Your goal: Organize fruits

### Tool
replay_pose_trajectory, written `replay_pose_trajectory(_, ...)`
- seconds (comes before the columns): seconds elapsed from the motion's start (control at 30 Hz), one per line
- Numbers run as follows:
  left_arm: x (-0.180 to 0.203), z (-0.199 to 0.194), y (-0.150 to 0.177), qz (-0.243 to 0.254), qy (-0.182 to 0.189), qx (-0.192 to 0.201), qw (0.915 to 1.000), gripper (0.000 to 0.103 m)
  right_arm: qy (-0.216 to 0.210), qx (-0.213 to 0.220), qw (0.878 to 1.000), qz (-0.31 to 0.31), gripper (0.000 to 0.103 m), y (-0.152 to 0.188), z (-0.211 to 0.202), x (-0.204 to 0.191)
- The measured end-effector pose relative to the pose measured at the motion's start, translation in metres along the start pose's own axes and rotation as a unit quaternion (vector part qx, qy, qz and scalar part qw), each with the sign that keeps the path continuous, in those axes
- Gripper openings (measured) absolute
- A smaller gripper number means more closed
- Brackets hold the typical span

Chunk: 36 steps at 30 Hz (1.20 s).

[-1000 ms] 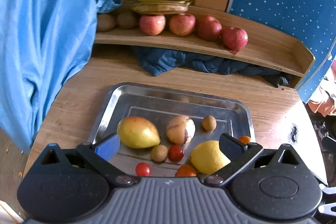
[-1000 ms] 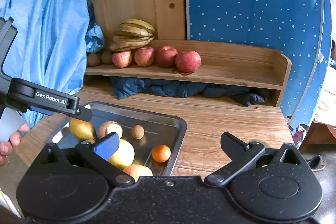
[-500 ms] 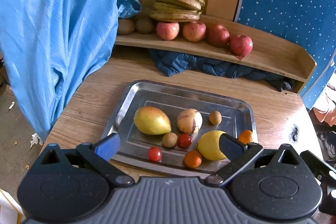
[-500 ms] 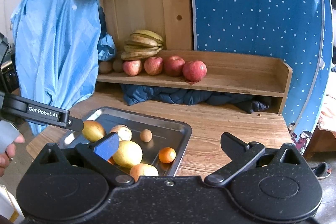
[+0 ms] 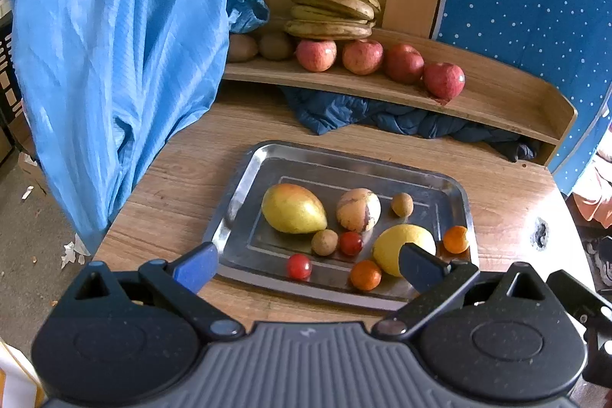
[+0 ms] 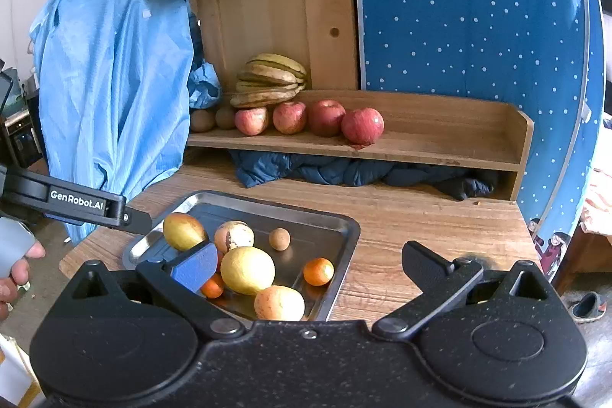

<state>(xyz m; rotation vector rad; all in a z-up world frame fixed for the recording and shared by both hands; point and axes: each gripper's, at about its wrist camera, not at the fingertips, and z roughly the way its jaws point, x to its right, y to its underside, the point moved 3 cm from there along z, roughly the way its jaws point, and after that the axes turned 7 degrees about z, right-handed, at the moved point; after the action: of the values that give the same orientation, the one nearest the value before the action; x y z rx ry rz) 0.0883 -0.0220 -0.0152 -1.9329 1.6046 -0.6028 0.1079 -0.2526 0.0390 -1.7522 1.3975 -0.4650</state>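
Both the left gripper [image 5: 306,264] and right gripper [image 6: 306,266] hang spread and empty over the steel tray [image 5: 244,174], fruit loose inside near the lemon [image 5: 401,247], where a careless grab could send round cherry tomatoes [image 5: 299,265] rolling off.

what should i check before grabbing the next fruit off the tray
1. Left gripper open and holding nothing: ok.
2. Right gripper open and holding nothing: ok.
3. Fruit left on the tray: ok, the mango, lemon and small fruits lie in it.
4. Room on the shelf: ok, bare wood right of the apples.
5. Mango free to grip: cannot tell for sure, a small brown fruit sits close by its tip.
6. Grippers apart from each other: ok, the left one shows at the left edge of the right wrist view, off the tray.
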Motion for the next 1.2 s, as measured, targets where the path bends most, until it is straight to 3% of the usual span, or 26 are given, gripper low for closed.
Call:
replay_pose_trajectory(0.37, -0.028, -0.010, 0.016, -0.002, 0.010, 0.001, 1.0000, 0.102, 0.018, 0.005, 1.000, 0.002, 0.102, 0.008, -0.014, -0.023)
replay_pose_trajectory(0.67, -0.054, -0.032, 0.037, 0.020, 0.024, 0.016, 0.9994, 0.102, 0.056, 0.020, 0.998, 0.026, 0.102, 0.028, -0.038, -0.053)
replay_pose_trajectory(0.97, -0.079, -0.046, 0.048, 0.020, 0.025, 0.037, 0.9988, 0.102, 0.053, 0.028, 0.998, 0.022, 0.102, 0.040, -0.049, -0.084)
replay_pose_trajectory(1.2, -0.083, -0.044, 0.055, 0.022, 0.029, 0.030, 0.9989, 0.102, 0.060, 0.019, 0.998, 0.027, 0.102, 0.045, -0.047, -0.088)
